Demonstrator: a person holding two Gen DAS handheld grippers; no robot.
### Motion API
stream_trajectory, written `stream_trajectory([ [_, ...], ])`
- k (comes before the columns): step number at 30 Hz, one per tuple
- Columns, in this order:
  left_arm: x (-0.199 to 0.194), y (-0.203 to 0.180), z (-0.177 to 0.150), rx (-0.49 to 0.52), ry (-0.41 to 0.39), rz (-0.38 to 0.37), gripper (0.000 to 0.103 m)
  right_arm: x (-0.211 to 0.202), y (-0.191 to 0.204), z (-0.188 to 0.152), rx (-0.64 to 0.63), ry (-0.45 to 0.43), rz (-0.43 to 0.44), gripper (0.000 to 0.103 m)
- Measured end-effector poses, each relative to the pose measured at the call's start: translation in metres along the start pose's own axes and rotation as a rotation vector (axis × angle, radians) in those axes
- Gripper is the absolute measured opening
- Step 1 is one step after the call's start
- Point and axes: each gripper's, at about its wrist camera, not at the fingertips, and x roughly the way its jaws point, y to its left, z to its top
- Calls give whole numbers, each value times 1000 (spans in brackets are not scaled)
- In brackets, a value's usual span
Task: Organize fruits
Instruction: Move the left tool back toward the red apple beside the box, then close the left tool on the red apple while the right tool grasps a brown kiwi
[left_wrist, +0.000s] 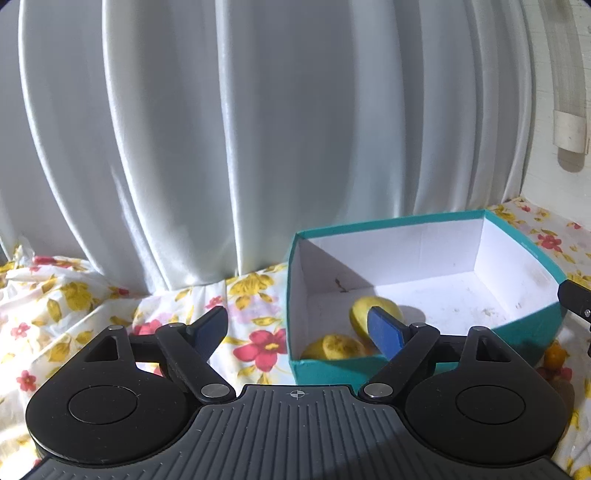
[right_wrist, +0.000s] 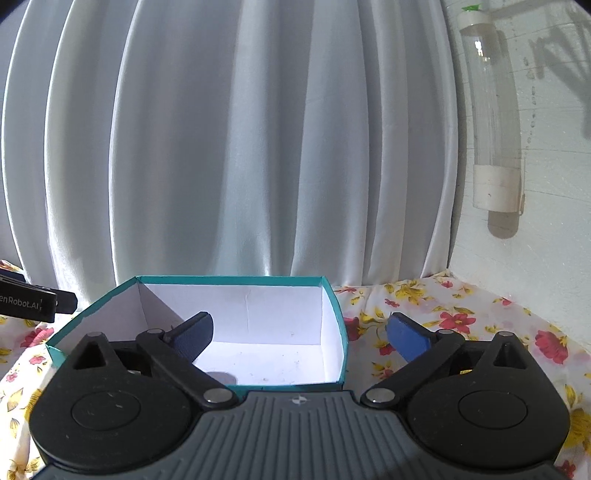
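A teal box (left_wrist: 532, 325) with a white inside stands on the flowered cloth. Two yellow-green fruits lie in its near left corner: one (left_wrist: 364, 308) partly behind my left finger, one (left_wrist: 334, 347) against the front wall. A small orange fruit (left_wrist: 555, 356) lies on the cloth right of the box. My left gripper (left_wrist: 299, 330) is open and empty, straddling the box's left front corner. My right gripper (right_wrist: 301, 334) is open and empty above the same box (right_wrist: 334, 302), straddling its right wall. The fruits are hidden in the right wrist view.
A white curtain (left_wrist: 221, 147) hangs close behind the box. A white wall with a clear tube fixture (right_wrist: 491, 122) is at the right. The flowered cloth (left_wrist: 74, 295) is rumpled at the far left. The other gripper's edge (left_wrist: 576, 302) shows at the right.
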Motion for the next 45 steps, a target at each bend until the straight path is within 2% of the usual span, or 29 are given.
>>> stream_trajectory([
  [8,-13,-4,-39,19,36,-41,88,-22,-6,-32,31,102,4,103],
  [17,-16,-7,-62,35,74,-58,88,-34,-3,-54,12,177,-16,103],
  [29,0,-5,-79,34,142,-49,88,-29,-4,-73,-21,250,-38,103],
  [37,16,-7,-83,39,178,-56,88,-15,0,-85,-47,310,-18,102],
  [42,30,-6,-86,34,216,-67,86,-4,1,-93,-62,351,-7,92],
  [45,36,-4,-86,19,214,-70,86,1,2,-96,-61,370,5,89],
])
